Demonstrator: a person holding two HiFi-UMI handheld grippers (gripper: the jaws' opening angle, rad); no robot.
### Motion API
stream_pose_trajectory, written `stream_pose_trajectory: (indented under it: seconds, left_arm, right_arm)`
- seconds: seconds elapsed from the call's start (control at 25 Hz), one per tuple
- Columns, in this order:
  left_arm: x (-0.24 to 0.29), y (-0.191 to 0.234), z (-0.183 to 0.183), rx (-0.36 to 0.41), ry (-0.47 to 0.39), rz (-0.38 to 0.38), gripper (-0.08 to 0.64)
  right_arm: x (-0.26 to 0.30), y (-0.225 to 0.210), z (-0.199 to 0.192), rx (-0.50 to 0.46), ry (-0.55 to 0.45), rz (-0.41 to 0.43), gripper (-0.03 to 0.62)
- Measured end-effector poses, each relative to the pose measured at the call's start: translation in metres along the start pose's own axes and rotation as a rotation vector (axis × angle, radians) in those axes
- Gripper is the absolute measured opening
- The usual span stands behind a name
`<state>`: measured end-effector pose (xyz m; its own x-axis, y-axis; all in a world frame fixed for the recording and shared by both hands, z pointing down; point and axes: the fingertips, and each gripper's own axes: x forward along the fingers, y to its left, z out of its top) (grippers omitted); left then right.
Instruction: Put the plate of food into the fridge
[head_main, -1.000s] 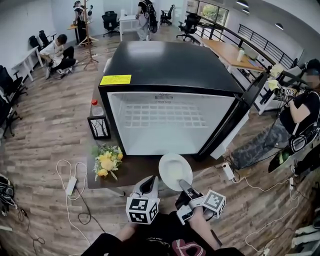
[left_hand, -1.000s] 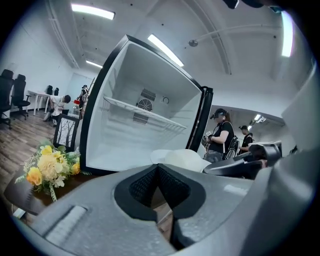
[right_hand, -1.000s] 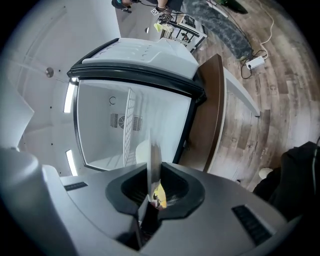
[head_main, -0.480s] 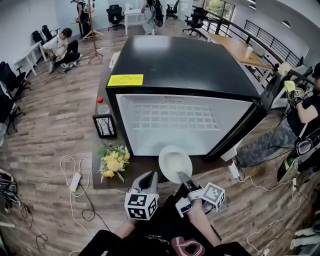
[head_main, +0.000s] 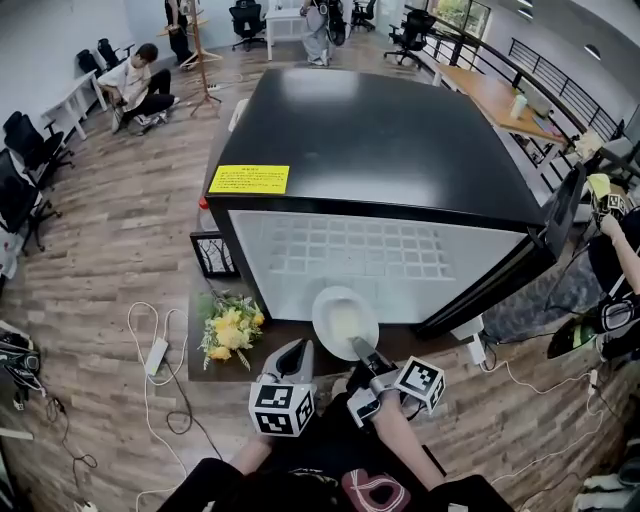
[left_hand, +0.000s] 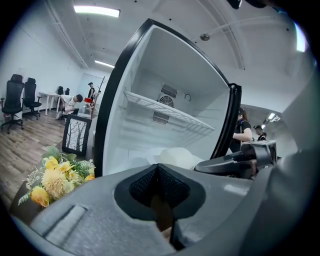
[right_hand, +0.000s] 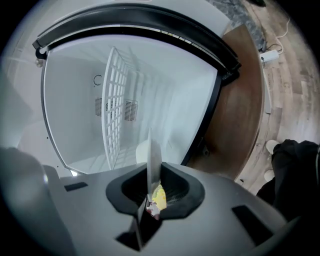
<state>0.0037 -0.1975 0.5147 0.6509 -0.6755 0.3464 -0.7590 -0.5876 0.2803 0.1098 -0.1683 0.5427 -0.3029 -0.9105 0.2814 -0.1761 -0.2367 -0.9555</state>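
Note:
The white plate (head_main: 344, 320) with pale food hangs level just before the open fridge's (head_main: 380, 140) white interior, near its lower edge. My right gripper (head_main: 361, 349) is shut on the plate's near rim. In the right gripper view the plate (right_hand: 150, 155) shows edge-on between the jaws, with yellow food (right_hand: 158, 195) against it. My left gripper (head_main: 295, 355) hovers just left of the plate with nothing in it, its jaws together. From the left gripper view the plate (left_hand: 177, 156) lies ahead and to the right, before the fridge's wire shelf (left_hand: 170, 112).
The fridge door (head_main: 545, 235) stands open on the right. A bunch of yellow flowers (head_main: 229, 330), a picture frame (head_main: 213, 255) and a red-capped bottle (head_main: 204, 206) stand left of the fridge on the dark table (head_main: 275, 342). Cables and a power strip (head_main: 157, 354) lie on the floor.
Both grippers and the plate have moved forward toward the fridge opening. The plate now sits closer to the interior's lower edge.

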Motion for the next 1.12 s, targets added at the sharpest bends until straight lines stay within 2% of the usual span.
stream_pose_trajectory:
  seconds: [0.4,1.12]
  left_arm:
    - [0.016,0.023,0.006,-0.034,-0.003,0.079,0.008]
    - [0.029,0.047,0.016,-0.046,-0.006,0.174,0.008]
  right_arm:
    - [0.037,-0.004,0.019,-0.003,0.046,-0.018,0.054]
    - [0.103,-0.009,0.023,0.006,0.145,-0.042,0.055]
